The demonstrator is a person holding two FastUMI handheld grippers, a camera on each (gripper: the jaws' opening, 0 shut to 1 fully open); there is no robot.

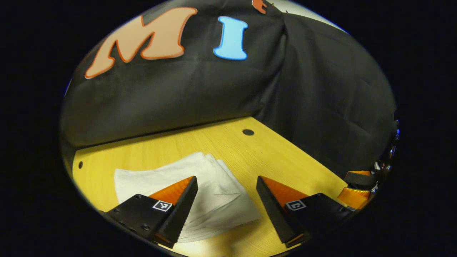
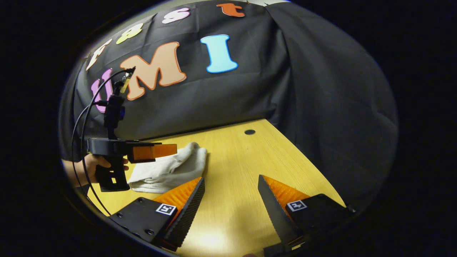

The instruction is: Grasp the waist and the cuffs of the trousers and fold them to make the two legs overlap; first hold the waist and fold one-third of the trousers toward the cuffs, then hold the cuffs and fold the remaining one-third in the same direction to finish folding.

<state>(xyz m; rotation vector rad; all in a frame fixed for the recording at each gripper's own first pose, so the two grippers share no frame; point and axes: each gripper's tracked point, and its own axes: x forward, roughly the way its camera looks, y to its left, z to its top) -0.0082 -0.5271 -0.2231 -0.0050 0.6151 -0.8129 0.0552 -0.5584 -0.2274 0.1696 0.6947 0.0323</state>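
- Wooden table [image 1: 228,150]: folded white trousers [image 1: 200,192] lie near its left edge.
- Left gripper [image 1: 226,200] and right gripper [image 2: 231,203] gape, empty.
- You should square loose edges.

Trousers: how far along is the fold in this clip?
Done, it seems: the trousers lie on the table as a compact layered bundle. In hand: nothing; the left tongs and right tongs are open and apart from the cloth. Left: apparently nothing, though I can't confirm thirds.
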